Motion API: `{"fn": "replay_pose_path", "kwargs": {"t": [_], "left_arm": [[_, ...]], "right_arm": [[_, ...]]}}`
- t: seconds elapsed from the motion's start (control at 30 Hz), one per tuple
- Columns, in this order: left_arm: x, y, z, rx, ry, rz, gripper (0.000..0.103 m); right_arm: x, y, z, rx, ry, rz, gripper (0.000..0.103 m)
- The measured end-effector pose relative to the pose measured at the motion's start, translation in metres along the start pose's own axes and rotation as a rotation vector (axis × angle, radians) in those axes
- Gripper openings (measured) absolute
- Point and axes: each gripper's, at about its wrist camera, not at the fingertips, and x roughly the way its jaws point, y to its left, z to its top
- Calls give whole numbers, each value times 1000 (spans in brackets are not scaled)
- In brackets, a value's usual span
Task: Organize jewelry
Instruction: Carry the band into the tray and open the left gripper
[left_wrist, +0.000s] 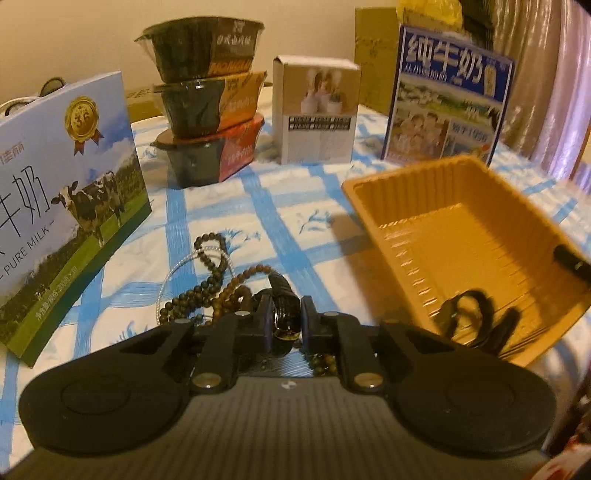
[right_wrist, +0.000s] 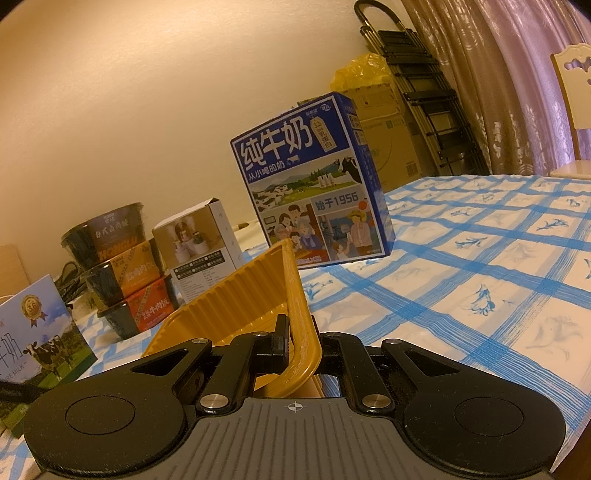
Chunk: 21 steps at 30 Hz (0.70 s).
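So the left gripper (left_wrist: 284, 319) has its jaws closed around a watch (left_wrist: 283, 306), dark strap sticking up between the fingers and a gold-rimmed case just below. It sits low over a tangle of jewelry on the worktop (left_wrist: 258, 206), which has a white cloth with blue checks. In that pile: a dark bead bracelet (left_wrist: 212, 254), a brownish bead strand (left_wrist: 240, 284) and a thin clear or silvery bangle (left_wrist: 177, 269), all overlapping each other. A few more beads (left_wrist: 325, 362) peek out under the gripper body.

The right gripper (right_wrist: 300, 334) is clamped on the rim of the yellow plastic tray (right_wrist: 255, 291), which is tipped up at an angle, ribbed wall facing the left side. In the left wrist view the tray (left_wrist: 436, 221) is open toward the camera and has something black and looped (left_wrist: 469, 310) lying in its lower corner, maybe a cord or strap, can't tell exactly. One black finger (left_wrist: 570, 260) of the right gripper shows on the tray's right wall.

Background stuff on the worktop: a pure milk carton with a cow (left_wrist: 62, 206) at left, three stacked instant meal bowls (left_wrist: 207, 122), a small white product box (left_wrist: 316, 110), and a blue milk box (right_wrist: 310, 181) standing just behind the tray. Behind the worktop there's a cardboard box (right_wrist: 384, 122) and purple curtains (right_wrist: 498, 74).
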Motion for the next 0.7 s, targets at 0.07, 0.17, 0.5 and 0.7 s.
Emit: {"fn": "replay_pose_path", "kwargs": {"t": [0.07, 0.17, 0.5, 0.7], "left_arm": [[-8, 3, 5, -23, -11, -29, 13], [-22, 4, 13, -40, -34, -63, 13], [-38, -6, 34, -90, -71, -181, 13], [-28, -26, 38, -81, -73, -226, 13]], "right_arm": [[0, 0, -1, 0, 0, 0, 7], [0, 0, -1, -1, 0, 0, 7], [0, 0, -2, -5, -2, 2, 7], [0, 2, -2, -5, -3, 3, 7]]}}
